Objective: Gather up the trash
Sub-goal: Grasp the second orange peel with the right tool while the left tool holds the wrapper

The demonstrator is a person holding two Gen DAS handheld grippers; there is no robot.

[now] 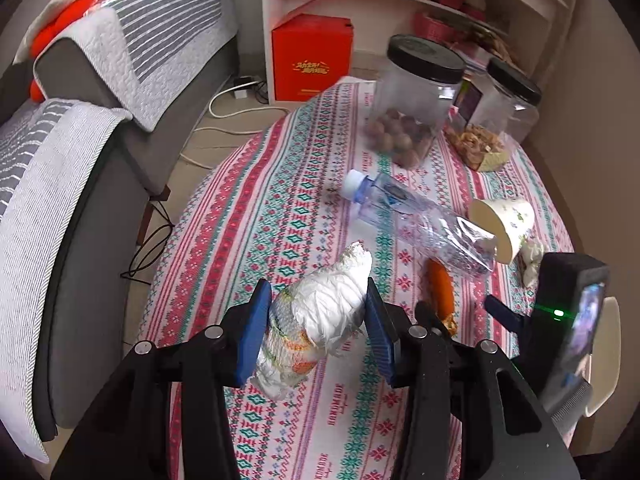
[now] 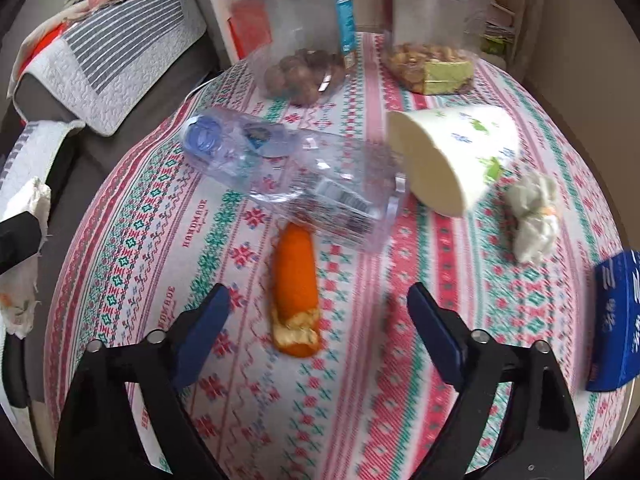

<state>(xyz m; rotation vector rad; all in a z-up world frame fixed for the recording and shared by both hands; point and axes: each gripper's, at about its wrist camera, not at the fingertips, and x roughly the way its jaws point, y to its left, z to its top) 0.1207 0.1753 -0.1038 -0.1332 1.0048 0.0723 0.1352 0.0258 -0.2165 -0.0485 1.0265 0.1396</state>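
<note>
My left gripper (image 1: 316, 316) is shut on a crumpled white paper wad (image 1: 320, 312) and holds it above the patterned tablecloth (image 1: 280, 208). The wad also shows at the left edge of the right wrist view (image 2: 24, 256). My right gripper (image 2: 318, 312) is open and empty, its fingers either side of an orange peel (image 2: 296, 292) lying on the cloth. Past the peel lie an empty clear plastic bottle (image 2: 288, 176) on its side, a tipped paper cup (image 2: 452, 156) and a crumpled tissue (image 2: 534, 216). The bottle (image 1: 412, 220), cup (image 1: 504, 224) and peel (image 1: 440, 288) show in the left wrist view too.
Two black-lidded plastic jars, one with nuts (image 1: 412, 100) and one with snacks (image 1: 496, 120), stand at the table's far side. A blue box (image 2: 616, 320) lies at the right edge. A grey sofa (image 1: 80, 160) is on the left; a red box (image 1: 312, 56) sits under white shelves.
</note>
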